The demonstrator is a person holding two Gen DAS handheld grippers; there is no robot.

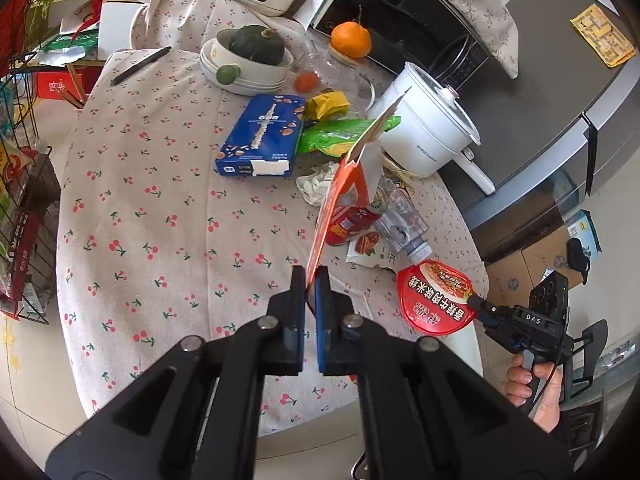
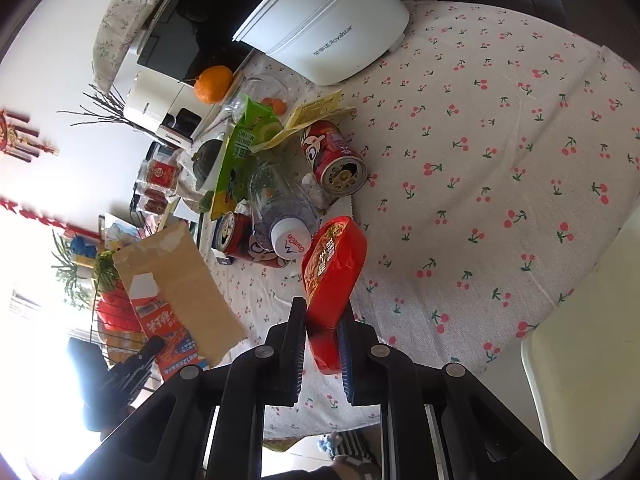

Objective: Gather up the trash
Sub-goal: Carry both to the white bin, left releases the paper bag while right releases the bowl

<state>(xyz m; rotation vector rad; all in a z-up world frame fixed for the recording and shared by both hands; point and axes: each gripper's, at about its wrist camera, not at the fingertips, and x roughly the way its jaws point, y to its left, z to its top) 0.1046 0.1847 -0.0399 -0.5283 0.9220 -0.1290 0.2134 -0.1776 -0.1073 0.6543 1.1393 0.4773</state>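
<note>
Above the cherry-print table (image 1: 160,208), both grippers carried trash, and the likeliest trouble was a slip. The left gripper (image 1: 310,280) pinched only the bottom edge of a flattened orange carton (image 1: 340,184), which stood tall and tilted over the heap; I judged that a quick swing could make it pivot in the pads or knock the red can (image 1: 348,224) and clear bottle (image 1: 400,216) lying beside it. The right gripper (image 2: 322,316) bit the near end of a red noodle lid (image 2: 334,264), a thin, floppy sheet whose far end hung free just by the bottle's white cap (image 2: 290,242); it could fold, or slide out if the grip eased. Left jaws stood almost together, clamped on the carton edge. Right jaws stood a little apart, pressed on the lid from both sides. Other trash lay on the table: a second red can (image 2: 336,158), a green wrapper (image 1: 340,136), a crumpled tissue (image 1: 316,182) and a yellow wrapper (image 1: 328,104). No bin showed in either view, so I could not tell where the held pieces were bound.
</note>
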